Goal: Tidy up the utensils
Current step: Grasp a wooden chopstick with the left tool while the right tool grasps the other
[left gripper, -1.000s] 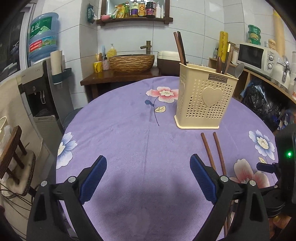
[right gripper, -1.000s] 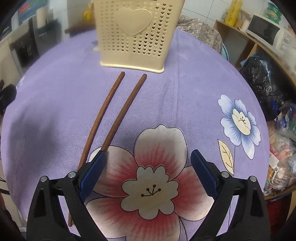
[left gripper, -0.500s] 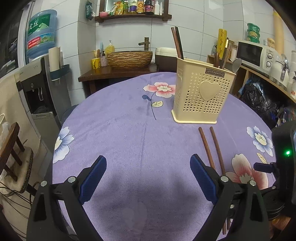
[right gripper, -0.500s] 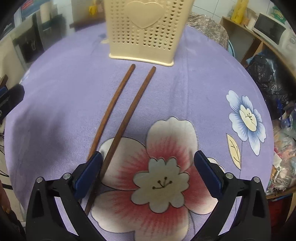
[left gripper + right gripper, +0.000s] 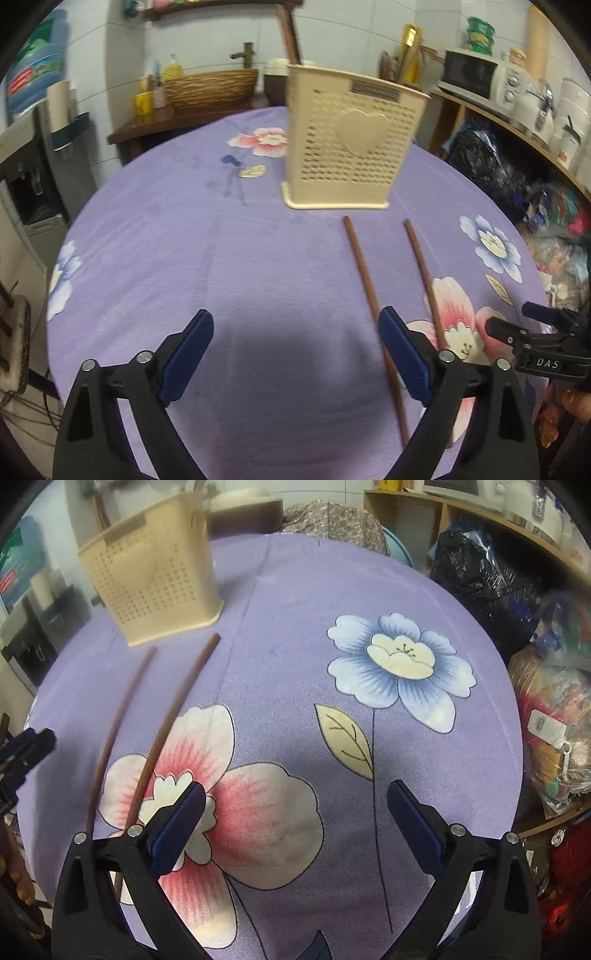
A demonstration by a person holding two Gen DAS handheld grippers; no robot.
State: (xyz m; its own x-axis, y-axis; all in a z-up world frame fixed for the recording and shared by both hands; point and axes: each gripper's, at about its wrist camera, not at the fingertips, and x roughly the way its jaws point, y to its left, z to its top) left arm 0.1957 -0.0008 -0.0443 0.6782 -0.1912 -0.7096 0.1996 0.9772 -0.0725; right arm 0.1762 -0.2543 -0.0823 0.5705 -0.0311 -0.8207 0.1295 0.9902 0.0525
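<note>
Two brown chopsticks (image 5: 361, 266) (image 5: 421, 258) lie side by side on the purple flowered tablecloth (image 5: 229, 266), just in front of a cream perforated utensil holder (image 5: 351, 147) with a heart on its face. Utensil handles stick out of the holder's top. My left gripper (image 5: 295, 350) is open above the cloth, its right finger (image 5: 404, 354) over the left chopstick's near part. In the right wrist view the chopsticks (image 5: 122, 716) (image 5: 173, 709) run left of my open right gripper (image 5: 295, 823), the holder (image 5: 151, 579) far left. Nothing is between either gripper's fingers.
The round table drops off on all sides. A wooden side table with a woven basket (image 5: 210, 88) stands behind it. A water dispenser (image 5: 33, 155) stands at left. Shelves with a microwave (image 5: 476, 74) and bags (image 5: 484, 576) run along the right.
My left gripper has shifted right toward the chopsticks and nearer the holder. My right gripper has swung right, so the chopsticks now sit at its left. Both stay open.
</note>
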